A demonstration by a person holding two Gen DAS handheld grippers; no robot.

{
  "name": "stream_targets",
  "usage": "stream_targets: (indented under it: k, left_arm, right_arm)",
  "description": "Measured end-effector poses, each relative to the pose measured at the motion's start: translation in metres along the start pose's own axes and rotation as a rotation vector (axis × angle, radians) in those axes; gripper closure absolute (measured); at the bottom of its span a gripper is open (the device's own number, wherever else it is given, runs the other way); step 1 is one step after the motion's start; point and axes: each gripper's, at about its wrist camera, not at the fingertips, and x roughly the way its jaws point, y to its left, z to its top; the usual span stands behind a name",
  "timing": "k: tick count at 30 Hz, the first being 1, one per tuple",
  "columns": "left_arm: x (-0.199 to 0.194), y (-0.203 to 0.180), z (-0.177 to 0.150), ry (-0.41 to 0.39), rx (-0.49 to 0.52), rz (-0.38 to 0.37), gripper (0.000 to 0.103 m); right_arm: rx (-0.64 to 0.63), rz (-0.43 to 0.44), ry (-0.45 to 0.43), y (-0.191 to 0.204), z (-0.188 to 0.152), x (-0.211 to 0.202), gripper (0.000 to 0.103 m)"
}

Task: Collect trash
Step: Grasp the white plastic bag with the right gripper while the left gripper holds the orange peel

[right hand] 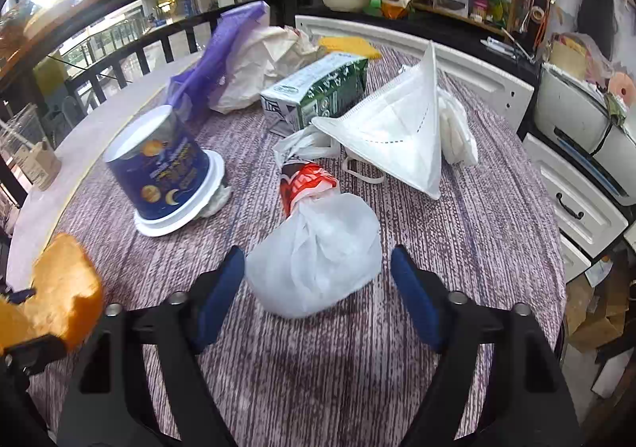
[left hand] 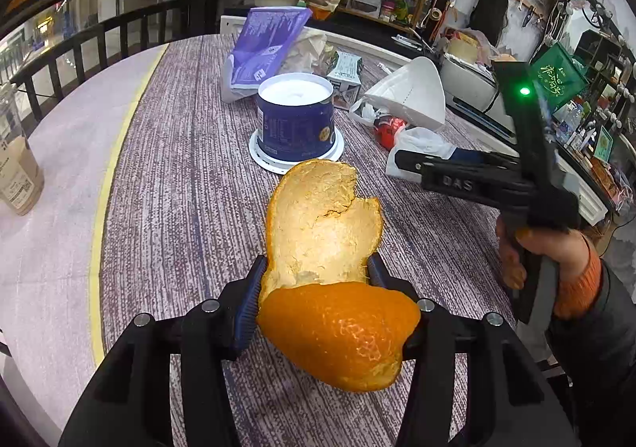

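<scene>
Holding the orange peel (left hand: pixel 330 288), the left gripper (left hand: pixel 314 276) had both pads pressed on its sides, peel lifted clear of the tabletop (left hand: pixel 179 177). Grip looked shallow: pads caught only the narrow waist, with the pithy flap sticking up ahead and the heavier orange half hanging back toward the camera. Judgement: a quick swing could pivot or drop it.

Right gripper (right hand: pixel 318 272) sat half-wide, straddling the knotted white plastic bag (right hand: pixel 318 268) on the tabletop. Neither pad touched the bag; gaps showed on both sides. No earlier frame, so just the state: open around it, not gripping.

Risks for the right side: the bag is soft and slick, so the jaws may pinch only loose film and let it slip; the red wrapper (right hand: pixel 306 180) tucked at its neck could fall out on lift.

Farther out: upturned blue cup (right hand: pixel 159 173), green carton (right hand: pixel 318 89), white face mask (right hand: pixel 397 129), purple bag (right hand: pixel 222 49) all still on the tabletop, uncollected. No bin visible in either view.
</scene>
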Motion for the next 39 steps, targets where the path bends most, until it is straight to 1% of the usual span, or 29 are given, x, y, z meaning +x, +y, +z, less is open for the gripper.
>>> stream_targets:
  k: [1,2,3,4,5,8,13,21,25,29,32,39]
  left_arm:
    - [-0.001,0.001,-0.001,-0.007,-0.004,0.000,0.052]
    - [-0.002,0.002,-0.002,-0.010,-0.006,-0.002,0.052]
    - [-0.003,0.003,-0.003,-0.013,-0.009,-0.004,0.052]
    - [-0.003,0.004,-0.004,-0.017,-0.011,-0.005,0.052]
    - [-0.004,0.004,-0.005,-0.021,-0.011,-0.004,0.052]
    - [-0.004,0.005,-0.005,-0.032,-0.014,-0.002,0.052]
    - [-0.005,0.005,-0.006,-0.040,-0.014,-0.001,0.052]
    - [-0.009,-0.002,-0.007,-0.054,-0.001,0.008,0.052]
    - [-0.012,-0.010,-0.006,-0.062,0.009,0.007,0.052]
    - [-0.014,-0.022,-0.004,-0.074,0.027,0.004,0.052]
    - [-0.014,-0.034,-0.002,-0.087,0.047,-0.003,0.052]
    - [-0.009,-0.069,0.006,-0.105,0.096,-0.033,0.052]
  right_arm:
    - [0.009,0.009,0.015,-0.001,0.001,0.005,0.060]
    - [0.016,0.017,0.024,-0.001,0.000,0.008,0.068]
    - [0.012,0.012,0.013,0.000,0.000,0.007,0.072]
    - [0.007,0.017,0.016,0.001,0.000,0.007,0.081]
    - [0.006,0.029,0.021,0.002,0.000,0.006,0.086]
    - [0.003,0.055,0.006,0.005,-0.004,-0.003,0.091]
    - [-0.009,0.088,-0.017,0.013,-0.015,-0.023,0.094]
    - [-0.033,0.137,-0.077,0.021,-0.041,-0.063,0.094]
    - [-0.034,0.147,-0.115,0.017,-0.050,-0.082,0.094]
    - [-0.009,0.157,-0.154,0.006,-0.058,-0.102,0.094]
    - [-0.001,0.146,-0.186,-0.002,-0.067,-0.114,0.094]
    - [0.020,0.076,-0.258,-0.033,-0.093,-0.143,0.094]
